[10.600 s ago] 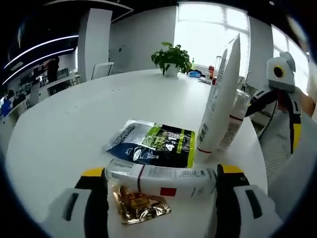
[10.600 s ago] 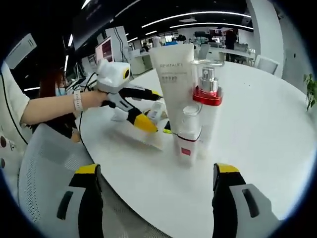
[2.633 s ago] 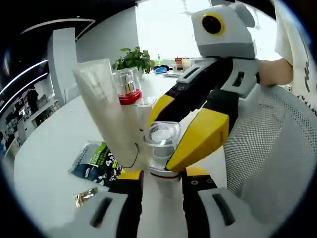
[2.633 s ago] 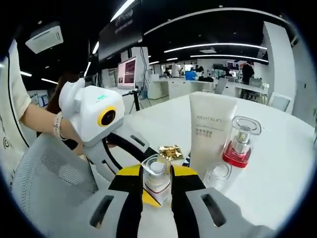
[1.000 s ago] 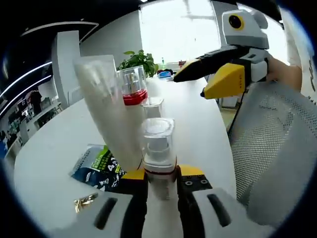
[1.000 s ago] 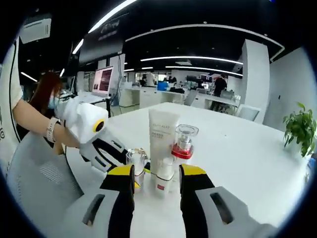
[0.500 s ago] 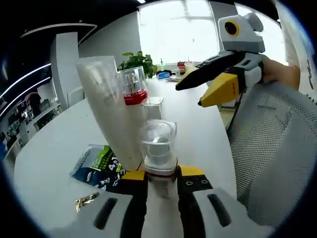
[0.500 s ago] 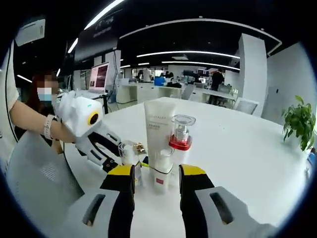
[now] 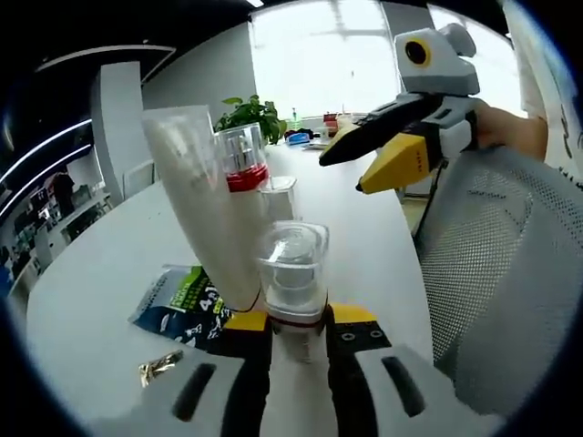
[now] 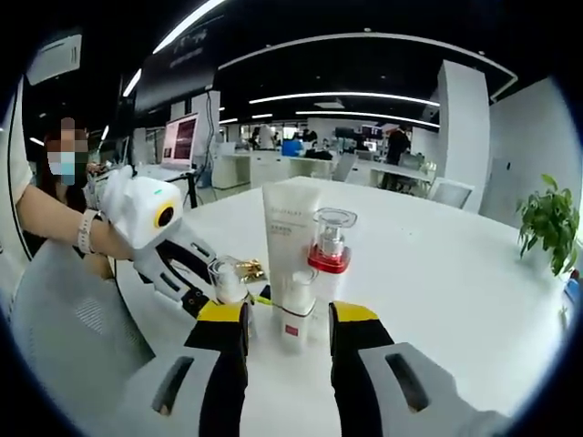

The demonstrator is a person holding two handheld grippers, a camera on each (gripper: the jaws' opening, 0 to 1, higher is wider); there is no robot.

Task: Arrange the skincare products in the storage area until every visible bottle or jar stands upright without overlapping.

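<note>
I take the white tube (image 9: 205,214), standing cap-down on the round white table (image 9: 100,273), as my landmark. My left gripper (image 9: 291,328) is clamped on a small clear-capped bottle (image 9: 291,273) with a red band at its base; the bottle stands upright just beside the tube's foot, on the side toward me, and the yellow-tipped jaws press it from both sides. From the right gripper view I see the same bottle (image 10: 226,280) held low at the table edge, just to the side of the tube (image 10: 290,232).

Behind the tube, touching or almost touching it, stands a pump bottle with a red collar and clear cap (image 9: 239,157). Another small clear-capped bottle (image 9: 278,193) stands just past it, further from me. In the right gripper view that small bottle (image 10: 296,309) stands upright right in front of the tube, with the red-collared pump bottle (image 10: 330,238) beside the tube.

A dark blue and green sachet (image 9: 182,296) lies flat on the table beside the tube's base, and a small gold foil packet (image 9: 162,367) lies near it, closer to me.

My right gripper (image 10: 286,330) is off the table side of the group, well apart from the tube, its jaws narrow with a gap between them and nothing in them. In the left gripper view it (image 9: 351,168) hangs in the air over a grey mesh chair back (image 9: 496,264).

A potted plant (image 9: 250,114) stands far behind the tube.
</note>
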